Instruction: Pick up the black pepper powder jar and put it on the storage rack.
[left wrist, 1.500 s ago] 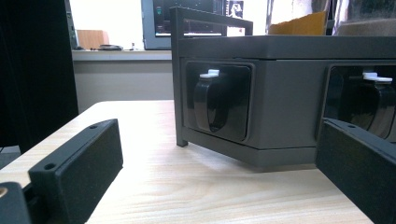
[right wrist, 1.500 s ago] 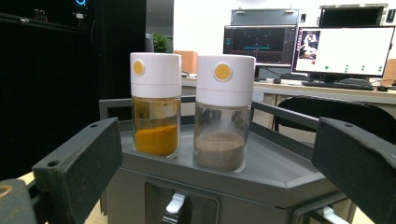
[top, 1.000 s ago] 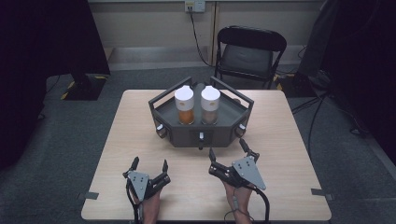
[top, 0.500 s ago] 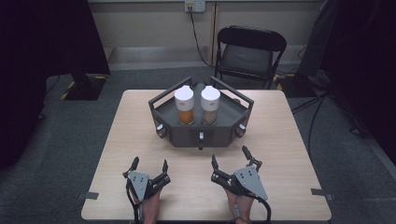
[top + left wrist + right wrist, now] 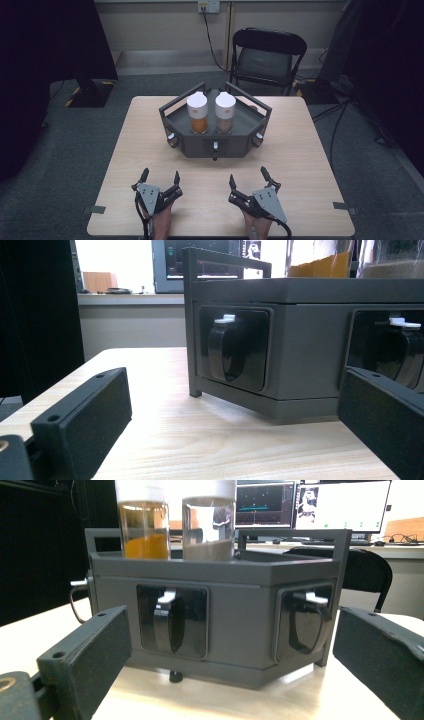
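While both tongs [image 5: 160, 176] [image 5: 247, 175] gape empty, the right gripper view shows jars [image 5: 144, 521] in the tray [image 5: 215, 625].

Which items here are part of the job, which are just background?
In play: grey tray, orange-filled jar, brown-filled jar, left gripper, right gripper, both open.
Background: folding chair, wall outlet, table.

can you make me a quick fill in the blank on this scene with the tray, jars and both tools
1. The grey tray holds ____ jars with white lids.
2. The left jar contains ____ powder, while the right jar holds a brownish-grey one.
3. The left tool and the right tool both have their jaws ____.
4. Beyond the table stands a black folding ____.

Missing words: two; orange; open; chair
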`<state>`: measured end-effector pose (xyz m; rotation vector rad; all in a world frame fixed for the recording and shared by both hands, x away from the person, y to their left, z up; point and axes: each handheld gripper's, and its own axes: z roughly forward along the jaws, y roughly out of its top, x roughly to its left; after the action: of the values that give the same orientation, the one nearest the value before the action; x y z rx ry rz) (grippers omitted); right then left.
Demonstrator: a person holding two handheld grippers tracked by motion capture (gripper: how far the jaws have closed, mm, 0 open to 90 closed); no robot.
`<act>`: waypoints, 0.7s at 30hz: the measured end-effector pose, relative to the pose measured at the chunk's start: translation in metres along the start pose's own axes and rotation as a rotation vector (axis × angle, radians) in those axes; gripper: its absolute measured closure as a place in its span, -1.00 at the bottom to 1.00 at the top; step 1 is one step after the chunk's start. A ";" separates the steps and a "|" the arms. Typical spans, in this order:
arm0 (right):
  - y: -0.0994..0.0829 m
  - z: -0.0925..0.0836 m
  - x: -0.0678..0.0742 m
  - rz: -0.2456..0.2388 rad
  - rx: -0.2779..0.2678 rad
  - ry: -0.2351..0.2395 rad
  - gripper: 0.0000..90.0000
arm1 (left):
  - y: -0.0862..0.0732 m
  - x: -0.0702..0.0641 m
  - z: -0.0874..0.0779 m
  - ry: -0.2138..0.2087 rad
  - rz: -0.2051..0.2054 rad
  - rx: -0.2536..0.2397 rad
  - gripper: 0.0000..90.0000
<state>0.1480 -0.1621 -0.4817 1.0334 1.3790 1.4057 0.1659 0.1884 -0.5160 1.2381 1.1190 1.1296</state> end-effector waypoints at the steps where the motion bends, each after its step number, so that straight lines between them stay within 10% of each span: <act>1: -0.002 0.000 0.000 0.000 0.002 -0.001 -0.97 | 0.000 0.000 0.000 0.000 0.000 0.000 -0.98; 21: -0.025 0.000 0.001 0.010 0.018 -0.039 -0.97 | 0.000 -0.001 0.000 0.005 0.000 0.000 -0.98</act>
<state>0.1492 -0.1617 -0.5063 1.0754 1.3619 1.3761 0.1658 0.1875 -0.5160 1.2359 1.1226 1.1334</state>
